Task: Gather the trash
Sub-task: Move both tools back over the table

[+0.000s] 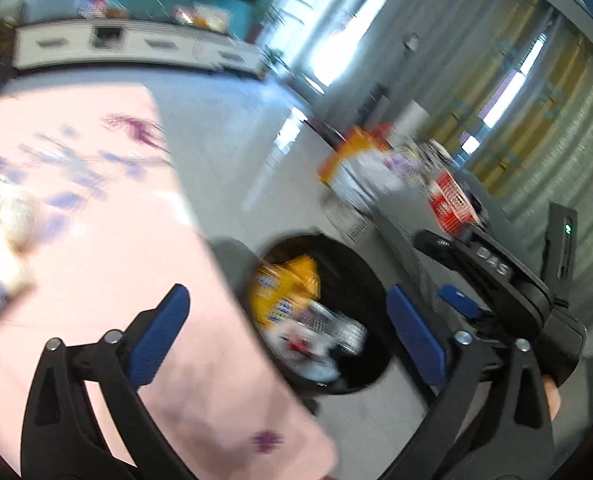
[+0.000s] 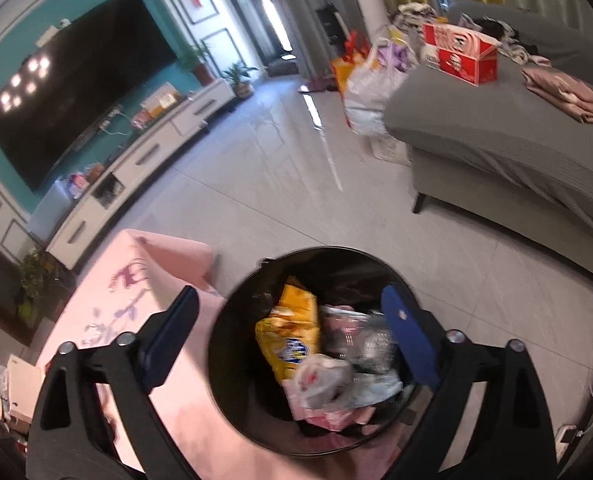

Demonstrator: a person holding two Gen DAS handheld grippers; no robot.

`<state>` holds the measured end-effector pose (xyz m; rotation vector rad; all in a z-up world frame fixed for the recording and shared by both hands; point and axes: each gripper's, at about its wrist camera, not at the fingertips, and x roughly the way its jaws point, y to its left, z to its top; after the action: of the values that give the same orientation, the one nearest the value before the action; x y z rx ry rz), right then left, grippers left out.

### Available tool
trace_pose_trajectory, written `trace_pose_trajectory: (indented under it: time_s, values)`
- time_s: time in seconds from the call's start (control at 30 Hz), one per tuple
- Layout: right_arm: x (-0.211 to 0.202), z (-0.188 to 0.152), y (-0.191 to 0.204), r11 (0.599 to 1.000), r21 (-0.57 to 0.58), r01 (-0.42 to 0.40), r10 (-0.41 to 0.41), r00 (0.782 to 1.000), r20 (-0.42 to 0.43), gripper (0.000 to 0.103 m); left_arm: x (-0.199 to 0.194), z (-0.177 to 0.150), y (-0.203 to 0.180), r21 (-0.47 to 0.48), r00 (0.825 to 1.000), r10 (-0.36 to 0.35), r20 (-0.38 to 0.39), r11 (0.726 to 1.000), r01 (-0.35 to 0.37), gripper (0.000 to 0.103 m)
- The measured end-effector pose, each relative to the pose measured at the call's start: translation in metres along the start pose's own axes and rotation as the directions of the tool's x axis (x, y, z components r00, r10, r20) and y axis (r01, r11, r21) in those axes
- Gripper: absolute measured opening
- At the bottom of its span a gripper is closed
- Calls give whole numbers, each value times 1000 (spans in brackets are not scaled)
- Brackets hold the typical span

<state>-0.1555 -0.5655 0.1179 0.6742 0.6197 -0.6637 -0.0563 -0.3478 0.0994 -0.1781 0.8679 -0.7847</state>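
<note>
Trash (image 2: 296, 344) lies in the black bin (image 2: 232, 320) below my right hand-held gripper (image 2: 296, 336); both its jaws and my left hand-held gripper (image 1: 288, 332) gape wide, empty; pink-clothed desk (image 1: 96, 220) left of both.

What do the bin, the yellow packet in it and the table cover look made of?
Bin: likely plastic, black, smooth round wall with a slight sheen; metal not ruled out.
Yellow packet: thin printed plastic film, glossy and crinkled.
Table cover: soft pink fabric, matte, with a purple floral print; it drapes and folds at the corner.
</note>
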Motion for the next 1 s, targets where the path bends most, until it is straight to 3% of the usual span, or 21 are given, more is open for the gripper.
trace_pose_trajectory:
  time_s: [0.07,0.17,0.33,0.43,0.53,0.67,0.77,0.83,0.87,0.93,1.0]
  values:
    - [-8,-3,16,998,-17,-58,58,998,15,100,-23,3,15,-6,997,49,58,999,-49,100]
    - [-15,-7,39,994,-54,-94,96,995,34,100,-62,3,50,-51,980,167,111,985,-162,100]
    - [-20,-25,92,982,-169,-83,94,994,54,100,-114,-7,116,-203,946,301,122,940,-273,100]
    - [-24,-42,127,956,-280,-86,104,993,51,100,-144,-15,153,-265,936,334,108,917,-297,100]
    - [-37,-67,165,912,-393,-120,165,983,84,100,-172,-24,184,-285,919,382,102,896,-341,100]
    - [-49,-95,194,891,-422,-165,244,960,140,100,-199,-40,228,-286,865,491,103,848,-447,100]
    - [-52,-126,216,868,-471,-156,290,931,224,100,-212,-58,266,-365,841,529,114,810,-460,100]
    - [-42,-146,228,849,-503,-161,301,930,211,100,-215,-65,286,-409,818,568,93,771,-489,100]
    - [-36,-153,233,842,-514,-162,298,935,194,100,-214,-64,291,-415,818,569,83,766,-491,100]
    - [-17,-167,243,818,-551,-162,278,951,133,100,-215,-64,303,-442,837,541,77,772,-458,100]
    - [3,-183,252,793,-589,-156,242,968,71,100,-216,-68,307,-465,834,545,88,763,-449,100]
